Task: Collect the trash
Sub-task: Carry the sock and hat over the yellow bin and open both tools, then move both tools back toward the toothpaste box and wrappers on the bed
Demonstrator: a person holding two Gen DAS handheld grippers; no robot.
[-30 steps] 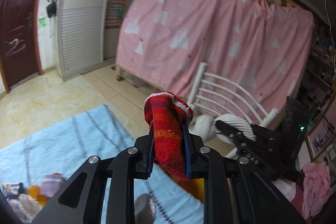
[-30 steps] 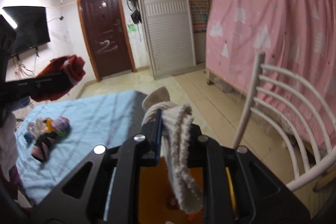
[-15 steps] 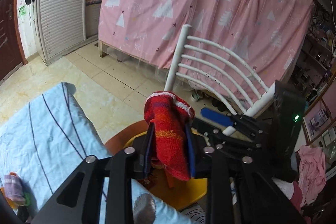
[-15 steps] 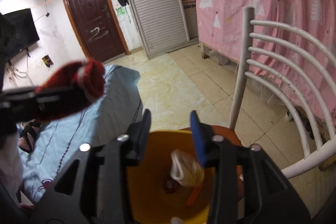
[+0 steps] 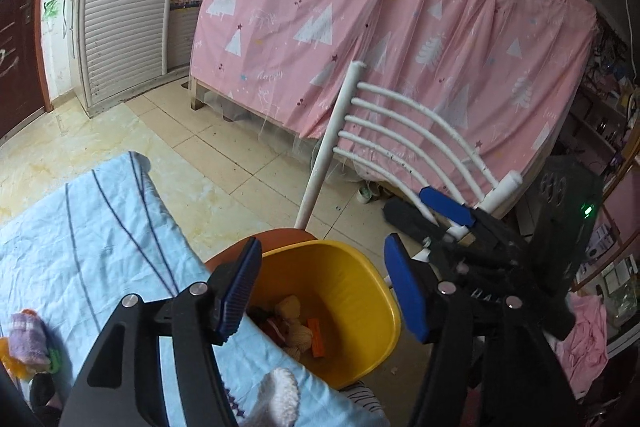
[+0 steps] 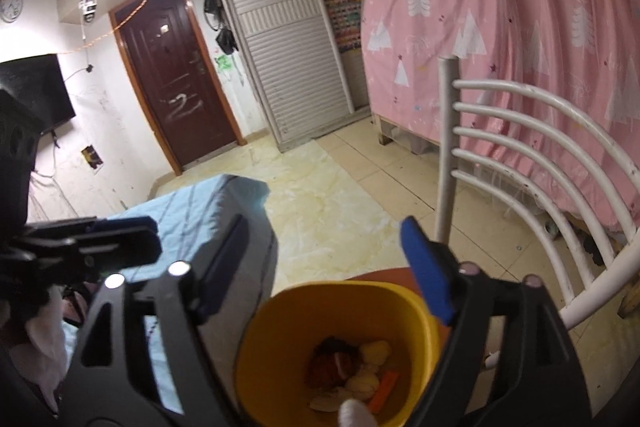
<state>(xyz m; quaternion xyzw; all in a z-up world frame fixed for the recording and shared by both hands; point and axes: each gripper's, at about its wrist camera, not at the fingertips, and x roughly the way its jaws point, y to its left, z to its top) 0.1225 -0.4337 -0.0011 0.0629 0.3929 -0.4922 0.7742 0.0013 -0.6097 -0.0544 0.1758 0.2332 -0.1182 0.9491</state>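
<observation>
Legible writing: "happy" in pale script on the pink curtain (image 5: 400, 39), low down on its left part. White scrawl on the dark red door (image 6: 176, 75) – not readable. Colour chart beside the slatted wardrobe (image 6: 292, 67) too small to read.

Yellow bin (image 5: 348, 279) stands on a brown seat of the white chair (image 5: 404, 131), touching the near-right edge of the blue striped sheet (image 5: 80, 227). Contents, seen in the right wrist view: red knit piece (image 6: 330, 363), cream woolly pieces (image 6: 374, 349), an orange strip (image 6: 384, 389) – all at the bin's bottom.

Left gripper (image 5: 320, 291): jaws wide apart, blue pads bare, nothing held; positioned above the bin, contents visible between the fingers.
Right gripper (image 6: 326, 275): jaws wide apart, nothing held; also directly above the bin (image 6: 340, 347). A white blurred object at the near rim – cannot identify.

Both grippers close together over the bin, right one to the right of the left.

On the sheet, near left: purple knit item (image 5: 26, 331) w/ small orange and green bits beside it. White fuzzy item (image 5: 280, 395) at near edge, just beside the bin.
</observation>
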